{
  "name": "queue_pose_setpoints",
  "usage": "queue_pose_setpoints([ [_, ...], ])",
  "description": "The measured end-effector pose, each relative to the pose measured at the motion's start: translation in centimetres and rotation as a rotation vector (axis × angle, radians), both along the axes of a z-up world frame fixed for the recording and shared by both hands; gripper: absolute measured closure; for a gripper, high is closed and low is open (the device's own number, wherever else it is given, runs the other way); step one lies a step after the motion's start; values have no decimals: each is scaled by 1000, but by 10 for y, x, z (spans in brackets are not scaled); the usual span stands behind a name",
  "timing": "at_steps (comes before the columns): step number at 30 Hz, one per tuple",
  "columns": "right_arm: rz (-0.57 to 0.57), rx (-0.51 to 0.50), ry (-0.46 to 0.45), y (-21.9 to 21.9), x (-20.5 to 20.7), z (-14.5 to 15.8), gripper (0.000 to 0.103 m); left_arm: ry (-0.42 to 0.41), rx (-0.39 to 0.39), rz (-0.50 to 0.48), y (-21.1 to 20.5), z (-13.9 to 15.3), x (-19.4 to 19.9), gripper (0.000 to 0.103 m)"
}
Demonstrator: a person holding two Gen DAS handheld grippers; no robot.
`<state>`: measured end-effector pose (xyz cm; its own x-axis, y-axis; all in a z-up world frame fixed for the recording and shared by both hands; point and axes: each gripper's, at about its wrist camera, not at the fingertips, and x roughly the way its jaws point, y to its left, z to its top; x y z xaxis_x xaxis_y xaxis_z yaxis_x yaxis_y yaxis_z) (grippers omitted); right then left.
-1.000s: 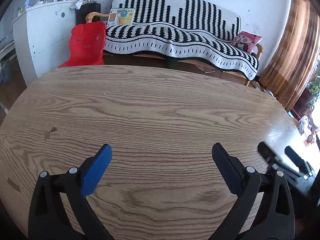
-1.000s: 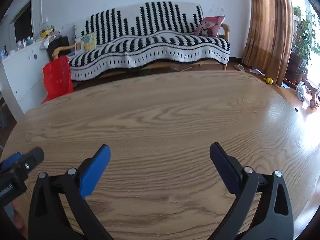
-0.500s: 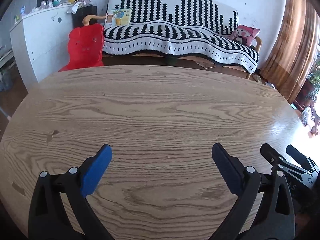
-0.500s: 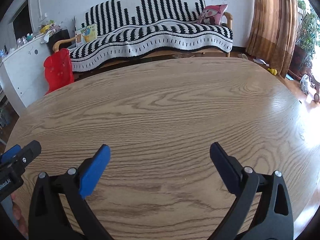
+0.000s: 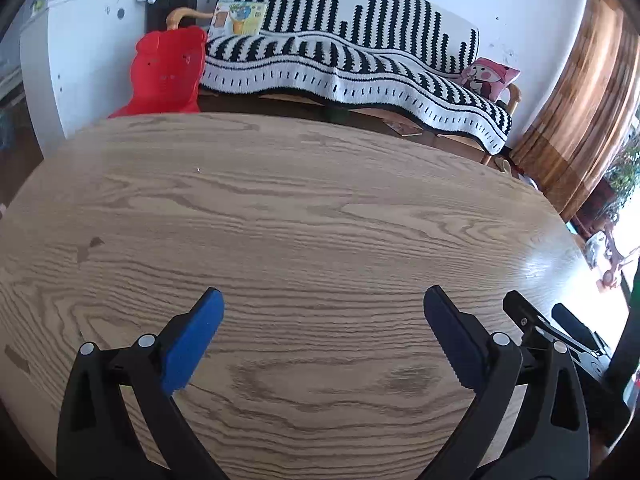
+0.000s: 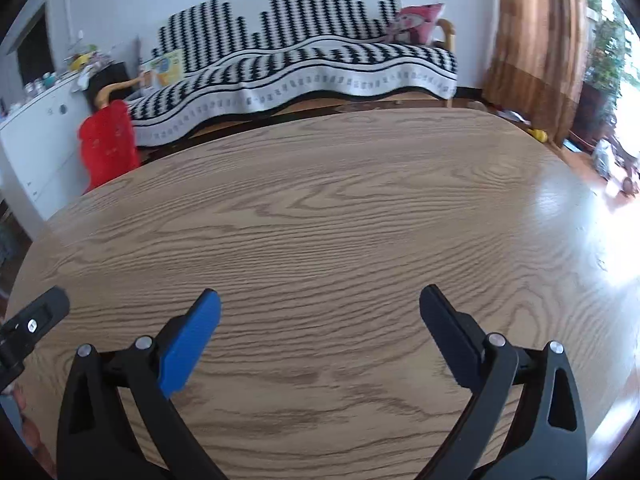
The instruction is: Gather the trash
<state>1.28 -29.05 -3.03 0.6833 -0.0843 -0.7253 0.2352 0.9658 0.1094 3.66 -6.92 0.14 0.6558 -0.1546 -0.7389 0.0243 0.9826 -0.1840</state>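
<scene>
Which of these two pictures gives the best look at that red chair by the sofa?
The left wrist view: the red chair appears large and sharp there. The right wrist view shows it smaller, off to the left and blurred.

oak-grain table [image 5: 304, 216], black-and-white striped sofa throw [image 5: 360, 64], red chair [image 5: 168, 68]

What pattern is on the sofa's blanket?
Black and white stripes on the blanket; clearest in the left wrist view.
</scene>
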Motion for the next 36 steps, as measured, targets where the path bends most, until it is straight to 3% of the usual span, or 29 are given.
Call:
queue_pose_setpoints([
  [10, 12, 7, -7, -4, -1, 3, 7, -8, 111, -59, -14, -5, -5, 6],
  [15, 37, 13, -12, 0, -2, 5, 7, -20, 83, -51, -14, 1, -6, 6],
  [31, 40, 5, -19, -3, -3, 5, 7, 0, 100, -81, -24, -4, -8, 6],
  [36, 59, -64, -22, 11, 0, 5, 7, 29, 76, -86, -23, -10, -5, 6],
])
